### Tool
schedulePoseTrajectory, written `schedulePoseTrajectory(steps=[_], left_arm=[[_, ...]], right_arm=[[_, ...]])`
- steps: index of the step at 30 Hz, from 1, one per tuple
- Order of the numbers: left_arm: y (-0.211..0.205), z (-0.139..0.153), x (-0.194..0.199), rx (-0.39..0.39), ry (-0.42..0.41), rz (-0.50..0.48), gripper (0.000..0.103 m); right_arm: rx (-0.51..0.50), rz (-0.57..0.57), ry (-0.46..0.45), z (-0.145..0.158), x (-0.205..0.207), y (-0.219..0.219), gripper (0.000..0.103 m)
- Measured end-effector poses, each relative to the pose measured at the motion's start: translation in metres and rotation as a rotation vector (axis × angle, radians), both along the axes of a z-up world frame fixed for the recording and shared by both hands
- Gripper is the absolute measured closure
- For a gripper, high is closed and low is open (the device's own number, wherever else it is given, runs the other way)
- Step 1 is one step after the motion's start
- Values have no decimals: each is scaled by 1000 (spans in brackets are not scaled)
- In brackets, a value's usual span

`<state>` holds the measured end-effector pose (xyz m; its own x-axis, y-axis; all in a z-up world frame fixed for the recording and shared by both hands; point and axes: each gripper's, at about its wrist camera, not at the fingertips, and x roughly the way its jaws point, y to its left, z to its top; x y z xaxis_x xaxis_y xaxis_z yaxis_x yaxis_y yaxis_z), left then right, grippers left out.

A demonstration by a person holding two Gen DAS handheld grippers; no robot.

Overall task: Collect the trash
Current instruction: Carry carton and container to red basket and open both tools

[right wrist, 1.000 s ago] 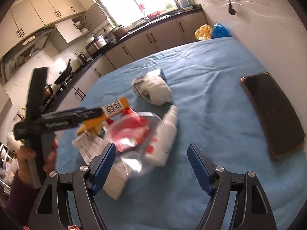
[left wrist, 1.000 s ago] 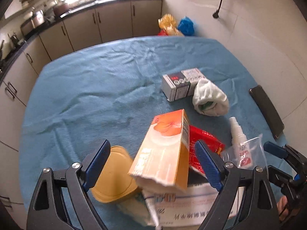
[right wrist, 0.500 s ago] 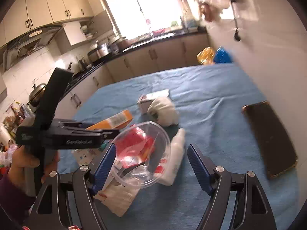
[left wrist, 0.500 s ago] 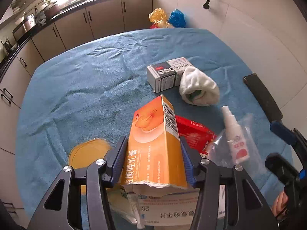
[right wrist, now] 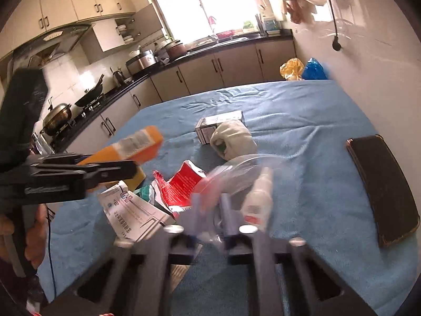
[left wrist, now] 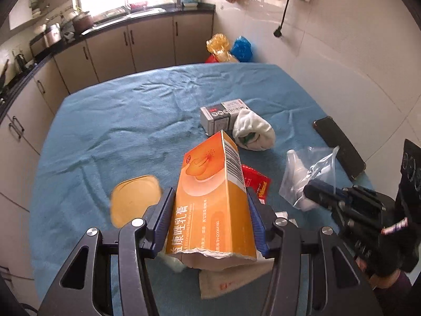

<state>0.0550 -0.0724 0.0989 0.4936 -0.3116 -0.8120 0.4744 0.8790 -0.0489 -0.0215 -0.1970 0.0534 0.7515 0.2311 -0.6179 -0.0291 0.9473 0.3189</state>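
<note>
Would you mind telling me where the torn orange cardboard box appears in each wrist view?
Left wrist view: the torn orange cardboard box fills lower centre, clamped in the left gripper.
Right wrist view: the box sits mid-left, blurred, above the left gripper's dark body.
Shared landmark: the grey medicine carton beside the white cloth bundle.

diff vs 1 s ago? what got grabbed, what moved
Left tool went from open to shut on the torn orange cardboard box and lifted it off the pile. Right tool went from open to shut on the clear plastic zip bag holding the white spray bottle. Unchanged: grey medicine box, white rolled sock, black phone, tan round lid on the blue tablecloth.
</note>
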Motion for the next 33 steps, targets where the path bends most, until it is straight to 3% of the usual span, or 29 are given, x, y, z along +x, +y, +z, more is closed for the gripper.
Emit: schedulePoseTrajectory(steps=[9,16,25,33], left_arm=[[60,30,-58,-45,-85,102,51],[129,48,-117,-70,-161,213,51],[249,38,-184,-91,-188,463,51],[348,17,-240,-50,-220,691,50]], right_arm=[[16,-40,-56,29,-37,0,93],[-20,7,-94,55,-68,34,93],[-71,188,-110,68,-91,127,93],[-77,430,-81,50,-90,253,93]])
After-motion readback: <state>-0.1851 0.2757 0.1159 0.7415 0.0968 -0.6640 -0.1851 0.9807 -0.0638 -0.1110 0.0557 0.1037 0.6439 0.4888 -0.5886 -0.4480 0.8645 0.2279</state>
